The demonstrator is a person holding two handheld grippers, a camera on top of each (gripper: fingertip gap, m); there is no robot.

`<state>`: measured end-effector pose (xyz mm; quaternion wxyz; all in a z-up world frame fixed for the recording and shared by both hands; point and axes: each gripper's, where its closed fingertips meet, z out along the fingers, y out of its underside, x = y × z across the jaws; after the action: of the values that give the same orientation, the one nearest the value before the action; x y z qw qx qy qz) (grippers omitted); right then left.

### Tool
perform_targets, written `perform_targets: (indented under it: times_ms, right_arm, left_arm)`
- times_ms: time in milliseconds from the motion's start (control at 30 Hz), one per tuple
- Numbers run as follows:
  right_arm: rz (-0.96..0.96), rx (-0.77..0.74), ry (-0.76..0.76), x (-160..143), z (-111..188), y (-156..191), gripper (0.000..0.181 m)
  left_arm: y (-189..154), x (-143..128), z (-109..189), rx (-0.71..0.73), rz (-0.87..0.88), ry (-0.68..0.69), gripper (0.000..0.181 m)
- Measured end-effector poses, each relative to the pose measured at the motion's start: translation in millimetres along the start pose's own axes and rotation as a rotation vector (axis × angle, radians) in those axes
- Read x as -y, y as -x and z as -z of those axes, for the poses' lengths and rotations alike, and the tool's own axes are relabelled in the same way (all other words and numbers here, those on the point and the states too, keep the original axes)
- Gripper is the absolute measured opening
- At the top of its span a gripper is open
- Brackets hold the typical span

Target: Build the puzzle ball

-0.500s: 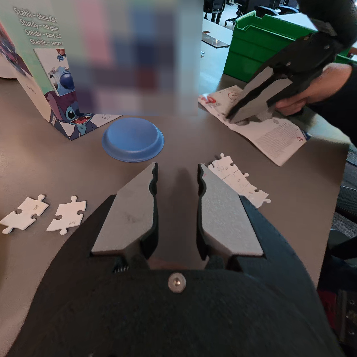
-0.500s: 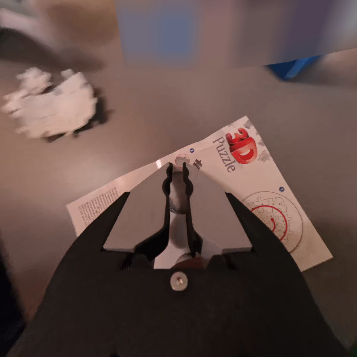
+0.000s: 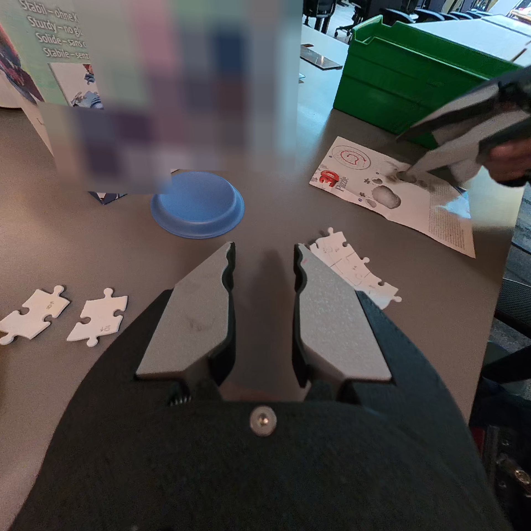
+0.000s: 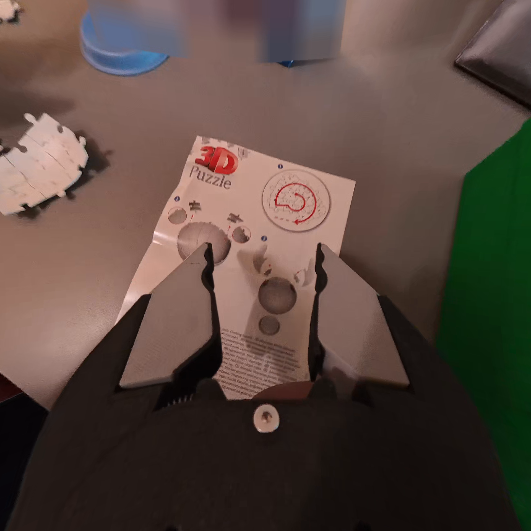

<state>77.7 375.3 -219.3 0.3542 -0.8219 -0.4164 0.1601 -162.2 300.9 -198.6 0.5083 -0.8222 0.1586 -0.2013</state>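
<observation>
Since a moment ago my right gripper [image 4: 263,248] has spread wide above the instruction leaflet [image 4: 290,178]; my left gripper [image 3: 264,250] hangs empty, jaws apart, beside the joined puzzle pieces [image 3: 356,273].

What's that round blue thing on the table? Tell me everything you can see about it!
The round blue plastic stand looks smooth and matte, like a shallow upside-down dish: a raised flat middle with a wider thin rim flaring out at the bottom. It sits flat on the grey table, just in front of the cardboard puzzle box, whether touching it I cannot tell. Nothing rests on it, and neither gripper touches it.
</observation>
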Motion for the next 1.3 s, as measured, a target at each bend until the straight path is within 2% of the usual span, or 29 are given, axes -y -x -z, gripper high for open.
perform_targets:
  times_ms: [100, 200, 267, 367, 533, 633, 733, 833, 933, 1000, 1167, 1300]
  right_arm:
    - [-0.002, -0.053, -0.023, -11, -1, 3, 0.072]
    - [0.006, -0.045, -0.011, -18, -6, 10, 0.078]
    - [0.048, -0.025, 0.021, -23, -12, 13, 0.073]
    - [0.097, 0.112, 0.000, -22, -17, 24, 0.055]
    - [0.312, 0.336, 0.001, -21, -17, 32, 0.049]
    - [0.433, 0.464, 0.092, -29, -6, 40, 0.025]
    - [0.422, 0.453, 0.073, -18, 6, 40, 0.032]
    - [0.320, 0.313, 0.029, -7, 13, 30, 0.055]
    - [0.273, 0.138, 0.036, -17, 12, 25, 0.075]
    - [0.254, 0.086, 0.013, -22, 9, 35, 0.076]
    - [0.152, 0.106, 0.048, -30, -9, 51, 0.079]
    - [0.220, 0.226, 0.056, -28, -13, 56, 0.072]
  left_arm:
    - [1, 1, 1, 0.000, 0.013, -0.011, 0.038]
    - [2, 1, 2, 0.000, 0.017, -0.013, 0.037]
    - [1, 0, 1, -0.002, 0.016, -0.004, 0.037]
    - [1, -1, 0, -0.003, 0.016, 0.005, 0.037]
    - [1, -2, -1, -0.012, 0.029, 0.014, 0.037]
    - [1, -2, -2, -0.016, 0.035, 0.019, 0.037]
    - [2, -2, -2, -0.012, 0.033, 0.014, 0.037]
    - [2, -1, -1, -0.011, 0.033, 0.009, 0.037]
    - [2, 0, 0, 0.001, 0.021, 0.003, 0.036]
    - [1, 0, -1, 0.008, 0.008, 0.005, 0.036]
    - [-1, 0, -2, 0.005, 0.004, 0.006, 0.036]
    - [0, 1, -1, 0.000, 0.015, -0.002, 0.035]
